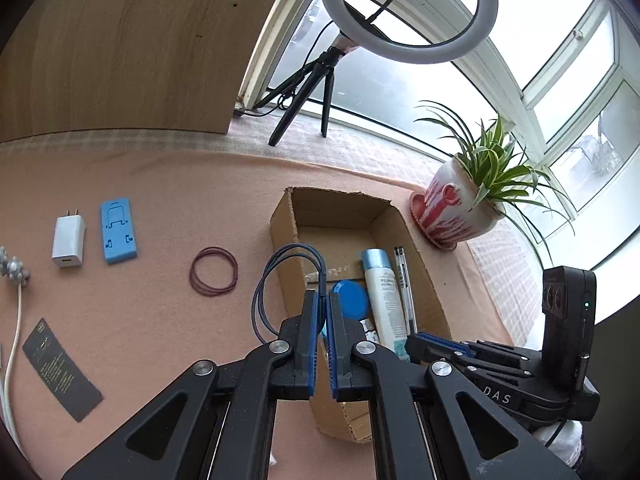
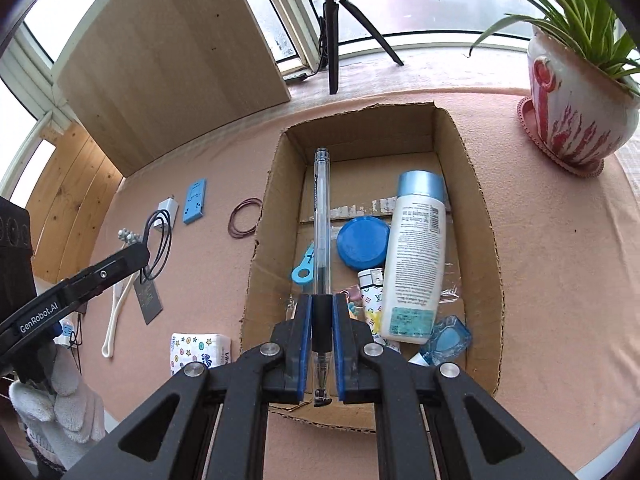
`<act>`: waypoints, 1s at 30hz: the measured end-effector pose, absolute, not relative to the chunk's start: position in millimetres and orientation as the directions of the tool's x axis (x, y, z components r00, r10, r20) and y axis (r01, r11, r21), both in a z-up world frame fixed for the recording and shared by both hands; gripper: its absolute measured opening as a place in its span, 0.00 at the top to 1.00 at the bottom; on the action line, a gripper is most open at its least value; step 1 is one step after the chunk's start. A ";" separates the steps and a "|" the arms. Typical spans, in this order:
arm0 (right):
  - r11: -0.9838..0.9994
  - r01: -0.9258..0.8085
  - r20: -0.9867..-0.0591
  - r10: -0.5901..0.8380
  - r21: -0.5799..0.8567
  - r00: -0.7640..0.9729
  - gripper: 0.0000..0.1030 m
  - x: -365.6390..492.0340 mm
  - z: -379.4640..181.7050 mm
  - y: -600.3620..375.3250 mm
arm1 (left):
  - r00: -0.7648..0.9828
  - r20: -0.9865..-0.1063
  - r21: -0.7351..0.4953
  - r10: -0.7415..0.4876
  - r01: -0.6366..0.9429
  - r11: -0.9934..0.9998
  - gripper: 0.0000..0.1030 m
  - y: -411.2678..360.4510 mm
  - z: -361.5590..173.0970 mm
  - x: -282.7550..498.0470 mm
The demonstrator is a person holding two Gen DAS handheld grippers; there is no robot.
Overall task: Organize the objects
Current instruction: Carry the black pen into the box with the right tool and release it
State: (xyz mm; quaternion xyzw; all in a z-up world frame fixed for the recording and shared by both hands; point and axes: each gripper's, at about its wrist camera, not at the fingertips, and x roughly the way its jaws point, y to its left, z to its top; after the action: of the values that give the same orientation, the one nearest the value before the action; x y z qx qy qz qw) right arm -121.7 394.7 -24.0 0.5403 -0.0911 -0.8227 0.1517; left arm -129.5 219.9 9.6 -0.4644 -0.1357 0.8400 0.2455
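The left gripper (image 1: 323,300) has its jaws pinching a dark looped cord (image 1: 276,276) above the pink cloth-covered counter (image 1: 160,320), at the left wall of the open brown cardboard box (image 2: 476,184). The right gripper (image 2: 322,300) has its jaws clamped on a clear plastic pen (image 2: 322,208), held over the box.

This is a lived-in room at home, by a wide white-framed window (image 1: 540,92). A peach-pink cloth-covered table (image 1: 160,184) holds a green spider plant in a red-and-white ceramic pot (image 1: 460,208), a white ring light on a black tripod (image 1: 404,8), an open brown cardboard box (image 2: 480,208) of toiletries, and a white wall charger plug (image 1: 69,242). A pale wood-grain panel (image 1: 132,48) stands behind.
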 end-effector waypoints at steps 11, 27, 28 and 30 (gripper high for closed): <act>-0.938 0.140 -0.867 -0.347 0.318 -0.357 0.91 -129.5 -40.6 408.6 | -0.407 -0.751 -0.408 0.519 -0.332 -0.850 0.96 290.8 -8.2 -160.4; -0.950 0.111 -0.866 -0.310 0.290 -0.392 0.44 -122.8 -37.9 413.7 | -0.457 -0.758 -0.373 0.466 -0.282 -0.884 0.47 252.7 -4.9 -147.8; -0.950 0.112 -0.867 -0.311 0.290 -0.390 0.44 -121.8 -37.9 412.7 | -0.459 -0.760 -0.374 0.461 -0.271 -0.887 0.47 245.0 -6.7 -145.1; -0.948 0.112 -0.864 -0.317 0.297 -0.390 0.44 -118.9 -37.0 410.5 | -0.461 -0.768 -0.370 0.445 -0.249 -0.895 0.47 227.9 -10.8 -139.0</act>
State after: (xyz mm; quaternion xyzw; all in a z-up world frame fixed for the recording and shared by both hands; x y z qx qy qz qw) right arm -118.9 410.5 -37.0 0.5368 -0.0956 -0.8282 0.1294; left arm -139.0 227.9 -10.8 -0.4772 -0.1028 0.8484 0.2047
